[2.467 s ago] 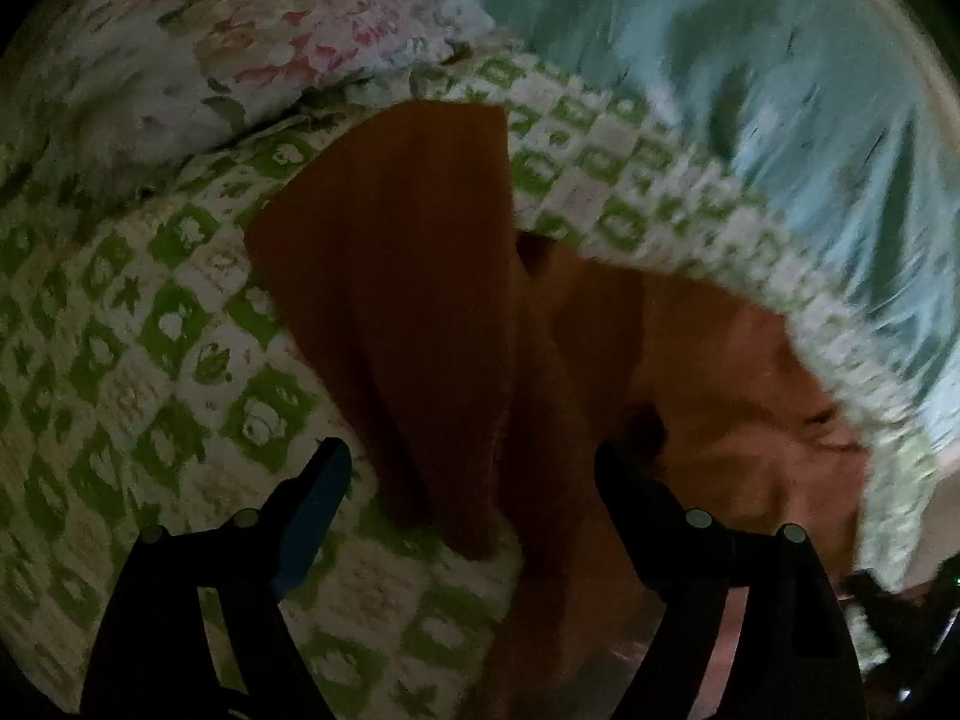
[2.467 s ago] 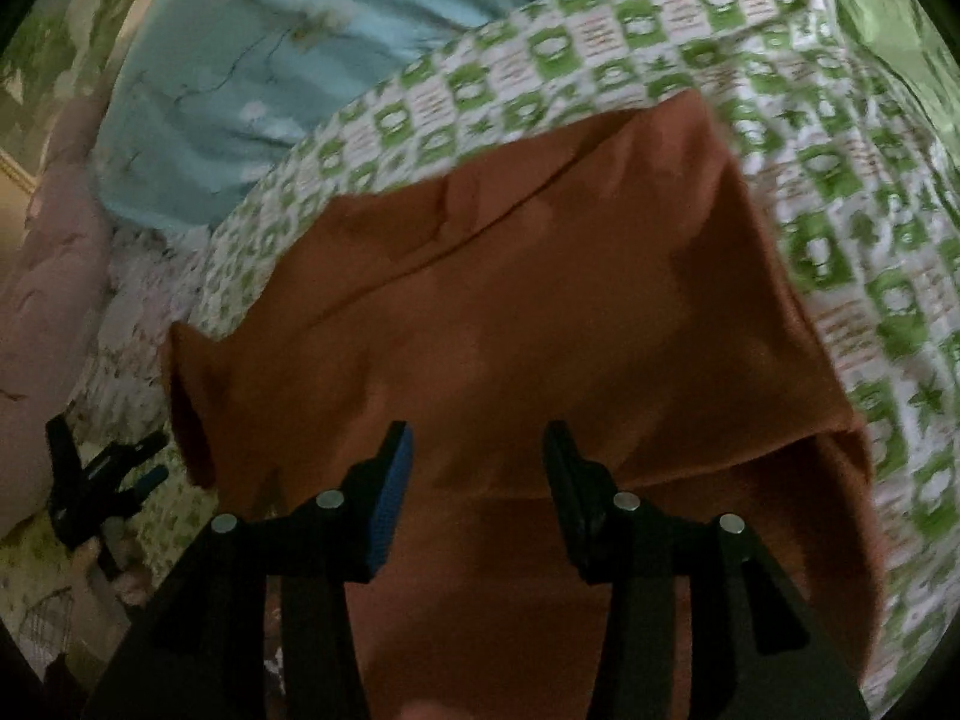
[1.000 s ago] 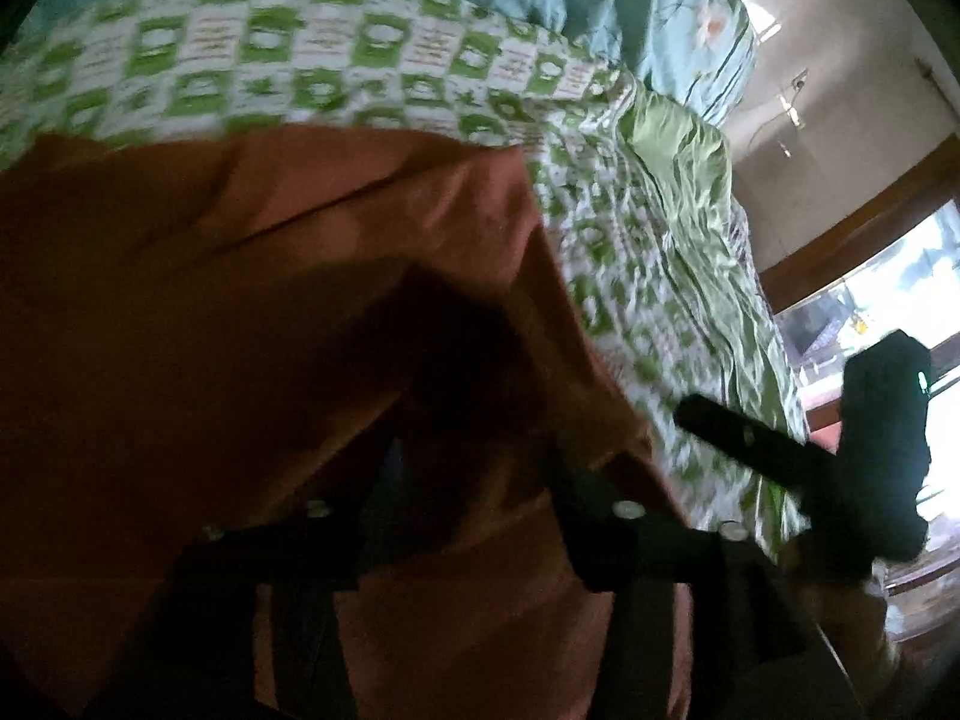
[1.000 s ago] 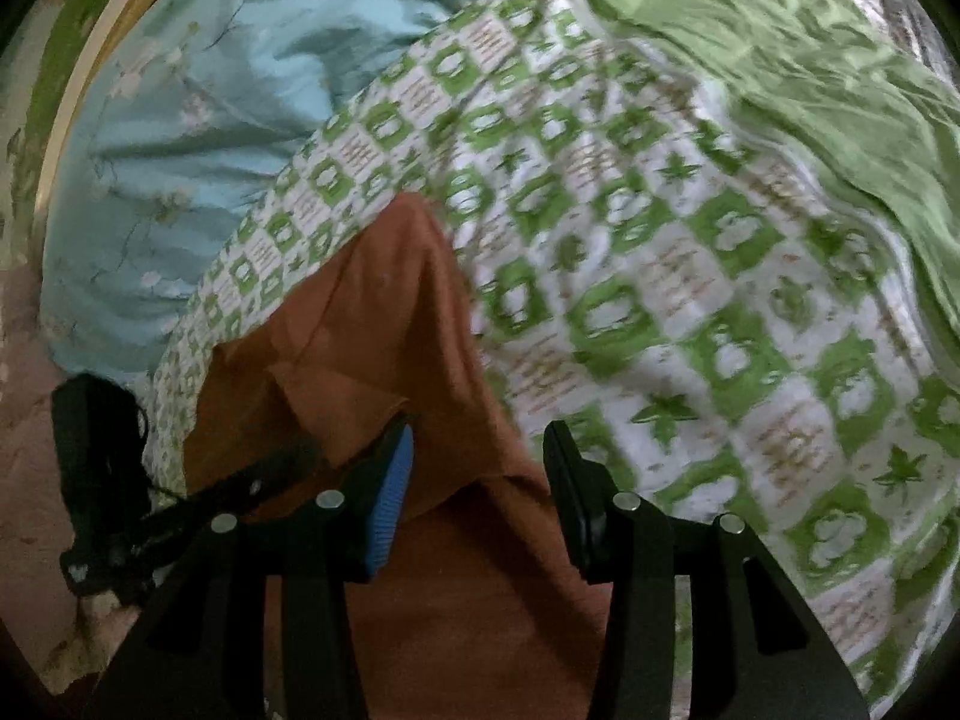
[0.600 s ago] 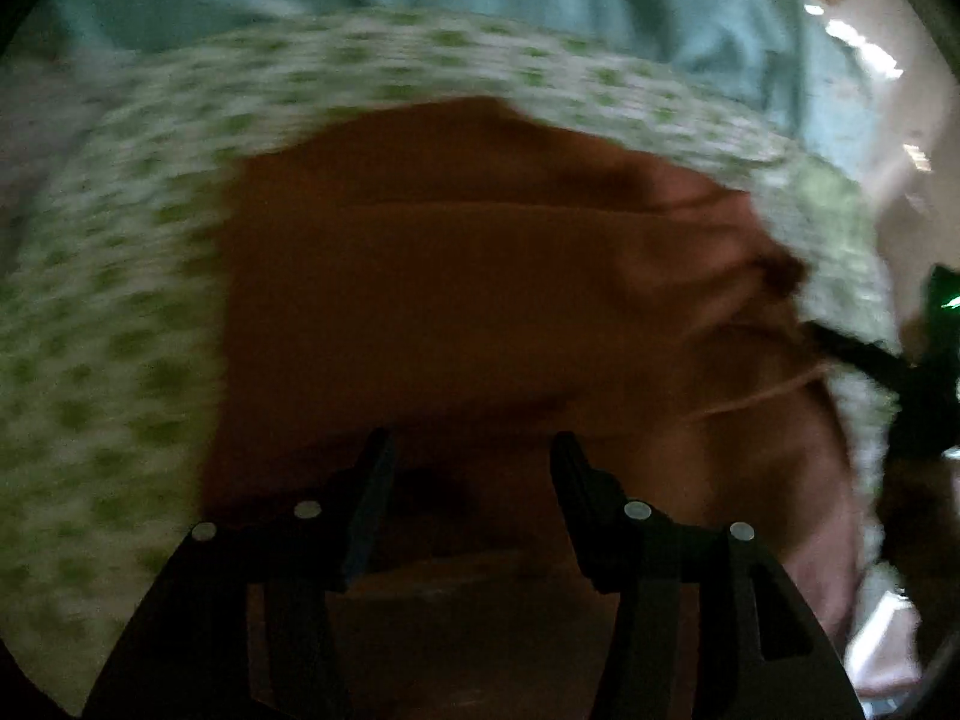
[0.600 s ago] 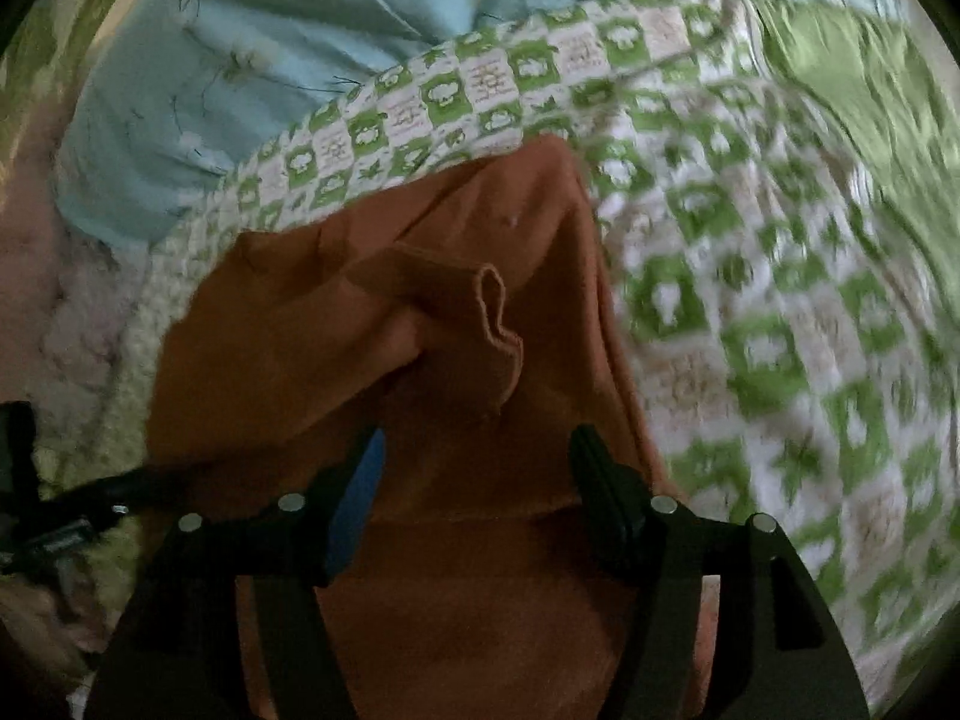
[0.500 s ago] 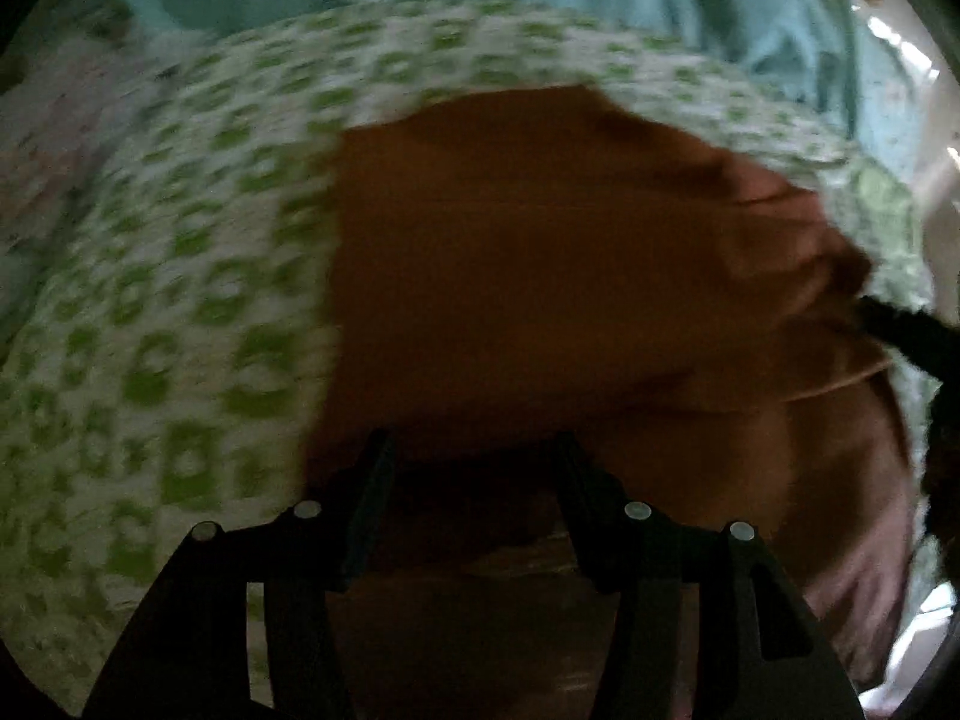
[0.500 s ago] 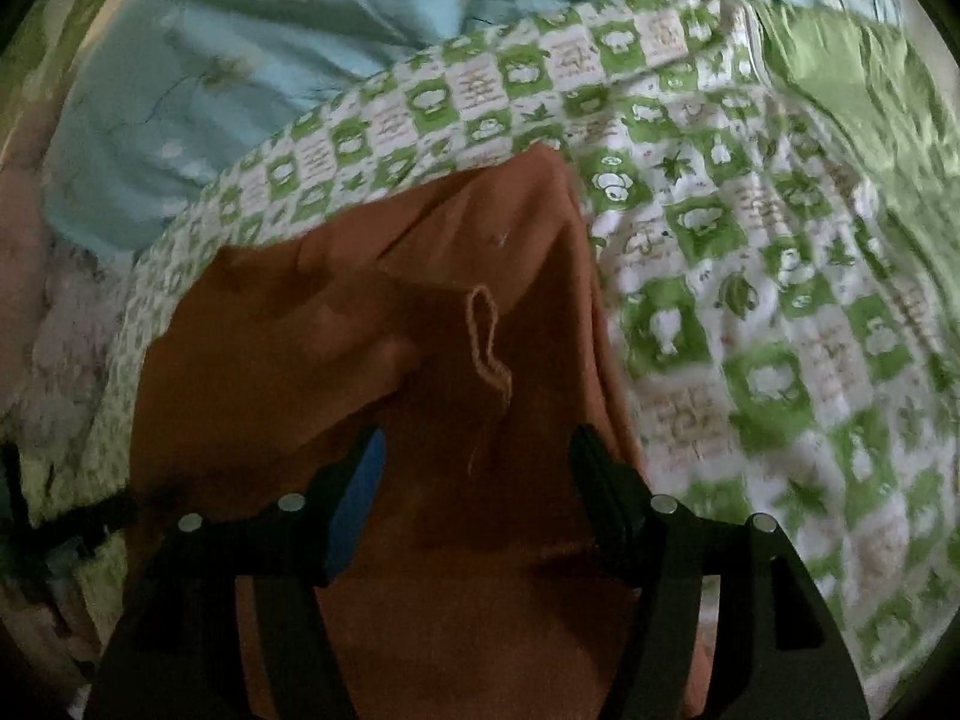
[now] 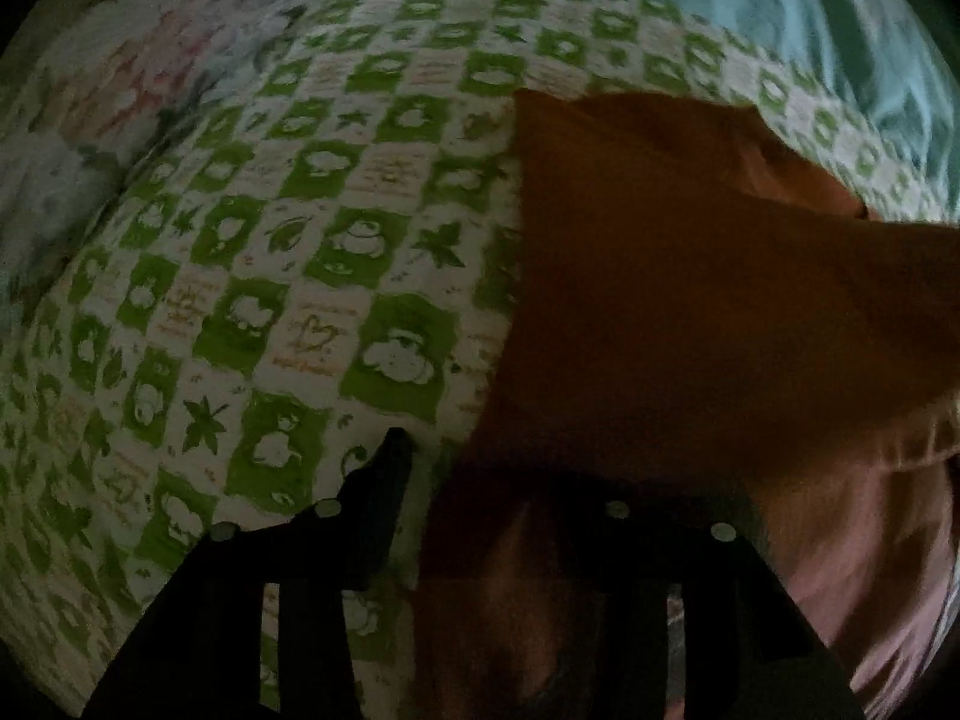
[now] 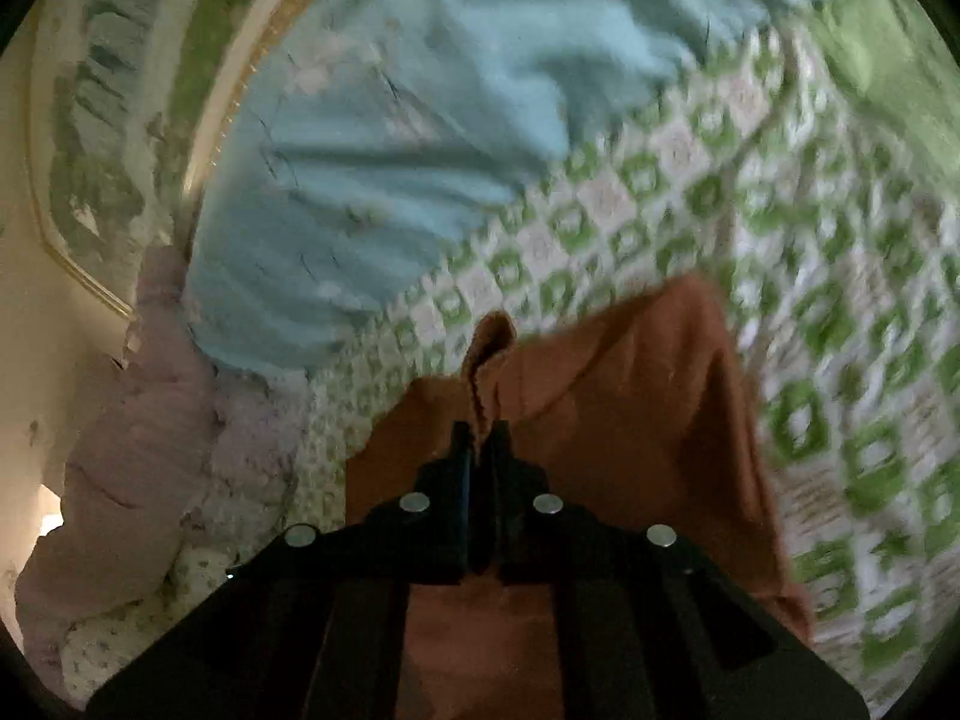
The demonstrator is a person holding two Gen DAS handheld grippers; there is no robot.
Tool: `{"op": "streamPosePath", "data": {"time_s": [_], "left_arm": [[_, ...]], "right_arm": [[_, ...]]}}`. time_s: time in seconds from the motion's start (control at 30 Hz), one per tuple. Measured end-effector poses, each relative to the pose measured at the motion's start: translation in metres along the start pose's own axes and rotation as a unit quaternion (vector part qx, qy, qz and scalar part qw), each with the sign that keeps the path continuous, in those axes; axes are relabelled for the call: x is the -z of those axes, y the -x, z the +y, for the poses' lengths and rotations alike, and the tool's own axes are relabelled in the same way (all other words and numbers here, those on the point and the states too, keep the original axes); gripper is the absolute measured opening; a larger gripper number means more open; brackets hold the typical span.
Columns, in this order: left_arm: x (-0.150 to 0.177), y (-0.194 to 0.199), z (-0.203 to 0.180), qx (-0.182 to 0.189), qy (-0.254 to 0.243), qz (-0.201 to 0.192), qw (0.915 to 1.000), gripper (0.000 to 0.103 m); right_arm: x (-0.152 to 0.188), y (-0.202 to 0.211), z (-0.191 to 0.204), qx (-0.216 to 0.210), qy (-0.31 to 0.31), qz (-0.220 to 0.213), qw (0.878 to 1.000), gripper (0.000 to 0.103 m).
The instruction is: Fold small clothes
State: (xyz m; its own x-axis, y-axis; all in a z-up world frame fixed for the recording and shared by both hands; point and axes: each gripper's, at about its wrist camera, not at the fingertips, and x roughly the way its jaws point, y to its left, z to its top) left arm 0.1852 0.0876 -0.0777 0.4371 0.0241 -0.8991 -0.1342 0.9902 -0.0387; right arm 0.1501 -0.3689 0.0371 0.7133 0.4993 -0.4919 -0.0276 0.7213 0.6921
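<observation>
Right claw [image 10: 480, 438] pinches the orange garment [image 10: 630, 396] — quilt [image 10: 840, 312] beneath

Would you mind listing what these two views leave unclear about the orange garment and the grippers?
- Left wrist view: orange garment covers the left gripper's right finger; grip unclear.
- Right wrist view: right gripper hides the pinched hem.
- Both views: garment type unclear, cut off and dim.

Orange garment on a green-and-white quilt

The orange garment [image 9: 690, 300] fills the right half of the frame, draped over the left gripper [image 9: 486, 474]; its right finger is hidden under cloth. The checked quilt [image 9: 270, 300] spreads left, a blue sheet [image 9: 780, 6] upper right.
</observation>
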Motion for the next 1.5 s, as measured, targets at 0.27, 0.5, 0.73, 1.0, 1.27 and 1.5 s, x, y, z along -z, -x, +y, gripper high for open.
{"op": "streamPosePath", "data": {"time_s": [0.27, 0.5, 0.73, 1.0, 1.27, 1.5], "left_arm": [[0.003, 0.003, 0.013, 0.025, 0.034, 0.006, 0.9991, 0.043], [0.011, 0.006, 0.027, 0.039, 0.036, 0.02, 0.9984, 0.044], [0.005, 0.019, 0.031, 0.123, -0.001, 0.057, 0.9907, 0.045], [-0.079, 0.03, -0.024, 0.142, -0.123, 0.006, 0.9822, 0.068], [-0.178, -0.009, -0.097, 0.152, -0.217, -0.005, 0.9642, 0.075], [-0.203, -0.074, -0.131, 0.12, -0.279, 0.05, 0.9514, 0.076]], "right_arm": [[0.037, -0.023, -0.067, 0.123, -0.035, 0.077, 0.989, 0.006], [0.027, -0.03, -0.048, 0.165, 0.038, 0.075, 0.983, 0.006], [0.035, -0.035, -0.064, 0.205, 0.041, 0.133, 0.969, 0.01], [-0.04, -0.081, -0.015, 0.121, 0.174, 0.136, 0.968, 0.054], [-0.092, -0.19, 0.008, 0.072, 0.28, 0.221, 0.932, 0.061], [-0.082, -0.238, -0.006, 0.062, 0.319, 0.311, 0.893, 0.061]]}}
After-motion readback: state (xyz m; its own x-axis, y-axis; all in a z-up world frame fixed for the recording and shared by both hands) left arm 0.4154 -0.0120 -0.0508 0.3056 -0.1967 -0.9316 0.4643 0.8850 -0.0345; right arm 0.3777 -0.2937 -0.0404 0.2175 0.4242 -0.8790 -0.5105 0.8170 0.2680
